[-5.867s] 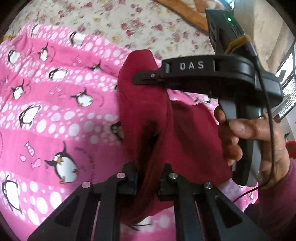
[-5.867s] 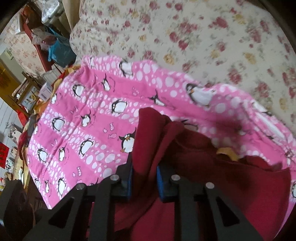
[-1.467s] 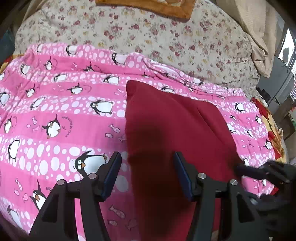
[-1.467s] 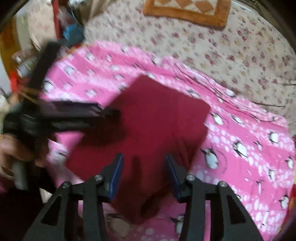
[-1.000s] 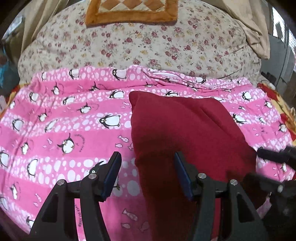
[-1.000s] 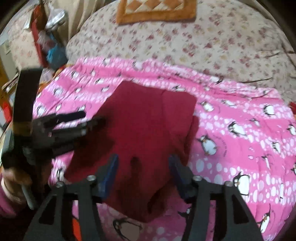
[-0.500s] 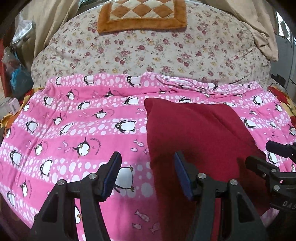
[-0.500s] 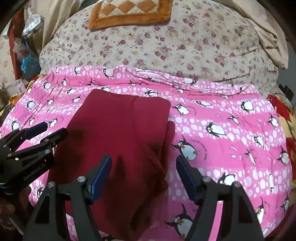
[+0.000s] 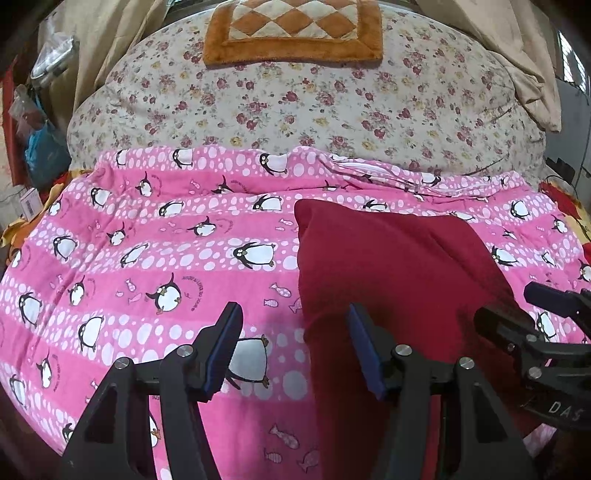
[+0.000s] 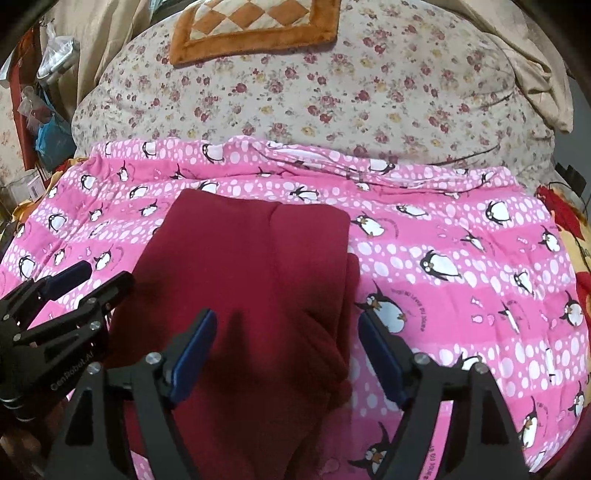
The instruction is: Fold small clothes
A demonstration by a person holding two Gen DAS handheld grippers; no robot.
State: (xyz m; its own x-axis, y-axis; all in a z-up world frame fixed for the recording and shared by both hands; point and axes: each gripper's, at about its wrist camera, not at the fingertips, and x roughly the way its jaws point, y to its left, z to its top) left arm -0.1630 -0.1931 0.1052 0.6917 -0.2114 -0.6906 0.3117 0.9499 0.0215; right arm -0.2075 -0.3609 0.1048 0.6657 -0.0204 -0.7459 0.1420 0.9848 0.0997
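A dark red garment (image 9: 391,266) lies folded and flat on the pink penguin blanket (image 9: 155,251). It also shows in the right wrist view (image 10: 243,266), with a bunched fold along its right edge. My left gripper (image 9: 293,343) is open and empty above the garment's near left edge. My right gripper (image 10: 286,350) is open and empty above the garment's near part. Each gripper shows in the other's view, the right one (image 9: 517,306) at the garment's right side, the left one (image 10: 88,280) at its left side.
A floral quilt (image 9: 314,99) lies beyond the blanket, with an orange checkered mat (image 9: 291,29) on it. A beige cloth (image 9: 524,74) hangs at the far right. Bags and clutter (image 10: 44,122) stand off the bed's left side.
Both grippers let go of the red garment, which now lies flat and folded. Both have since drawn back and risen, jaws open, so more of the bed shows.
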